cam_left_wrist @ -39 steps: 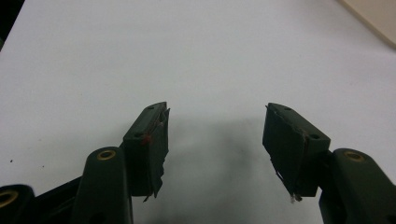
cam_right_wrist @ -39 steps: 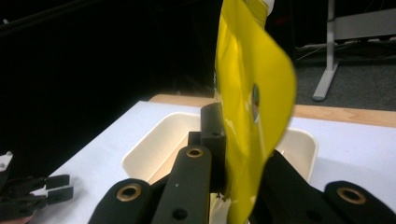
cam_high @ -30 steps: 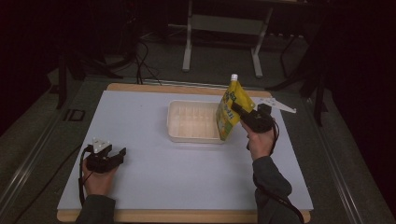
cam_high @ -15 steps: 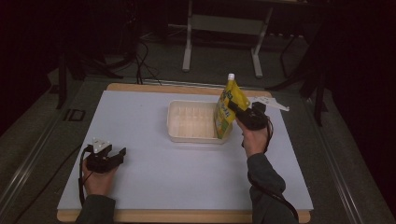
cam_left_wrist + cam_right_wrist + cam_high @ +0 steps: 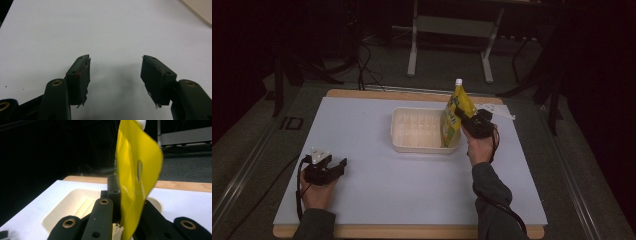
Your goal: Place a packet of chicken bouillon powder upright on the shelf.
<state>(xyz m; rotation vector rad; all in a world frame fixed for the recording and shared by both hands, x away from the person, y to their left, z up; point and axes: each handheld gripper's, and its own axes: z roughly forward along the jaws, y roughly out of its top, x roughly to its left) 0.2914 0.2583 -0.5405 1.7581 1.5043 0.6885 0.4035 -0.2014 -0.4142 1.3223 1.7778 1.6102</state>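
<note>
1. Yellow pouch (image 5: pixel 455 120), white cap on top, hangs upright over the right end of the white tray (image 5: pixel 418 131); its lower edge is at or inside the tray rim, contact not resolvable.
2. Right gripper (image 5: pixel 466 119) has its jaws pressed together on the pouch's flat side panel; in the right gripper view the film (image 5: pixel 136 177) bows around the pads.
3. Left gripper (image 5: pixel 115 72) rests on the white table (image 5: pixel 377 195), well apart from the tray, jaws spread with nothing between them.
4. Judgement: the step is placing the pouch in the tray. Lower it straight, clear the near wall, and release only once the base is supported.
5. Risk: a thin-film pinch may slip or let the pouch swing; go slowly.
</note>
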